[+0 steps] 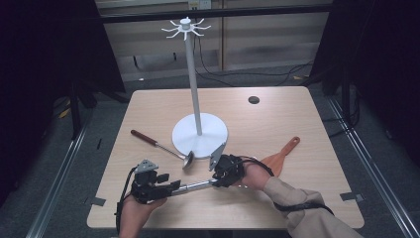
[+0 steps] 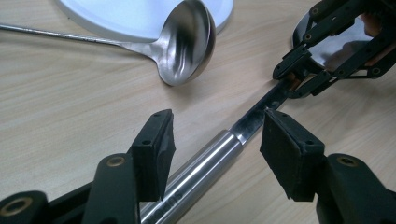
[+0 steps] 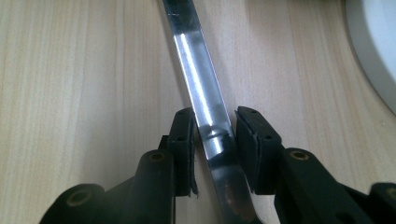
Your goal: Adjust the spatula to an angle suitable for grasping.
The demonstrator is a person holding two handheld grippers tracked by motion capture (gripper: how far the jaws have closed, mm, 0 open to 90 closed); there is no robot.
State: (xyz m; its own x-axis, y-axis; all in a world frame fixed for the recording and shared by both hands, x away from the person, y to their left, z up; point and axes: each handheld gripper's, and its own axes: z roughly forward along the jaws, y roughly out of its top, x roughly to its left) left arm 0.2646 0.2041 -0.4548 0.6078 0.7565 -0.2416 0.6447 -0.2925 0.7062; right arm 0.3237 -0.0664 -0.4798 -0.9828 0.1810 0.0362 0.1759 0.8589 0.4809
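Nearest the person, the left gripper (image 1: 171, 187) stands half open astride the tubular steel handle of a flat metal turner (image 2: 205, 161), pads clear of it. Farther along, the right gripper (image 3: 214, 137) has its pads drawn in close on the flat shank; whether they press I cannot tell. The turner lies on the pale wooden tabletop (image 1: 277, 119). Better to clamp squarely before lifting toward the white hook stand (image 1: 199, 134), avoiding the steel ladle (image 2: 187, 44) beside it.

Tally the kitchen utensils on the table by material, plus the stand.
Steel utensils: 2, a ladle with a red-brown handle and a flat steel turner with a tubular handle
Wooden utensils: 1, a spatula
White hook stands: 1
Total: 4
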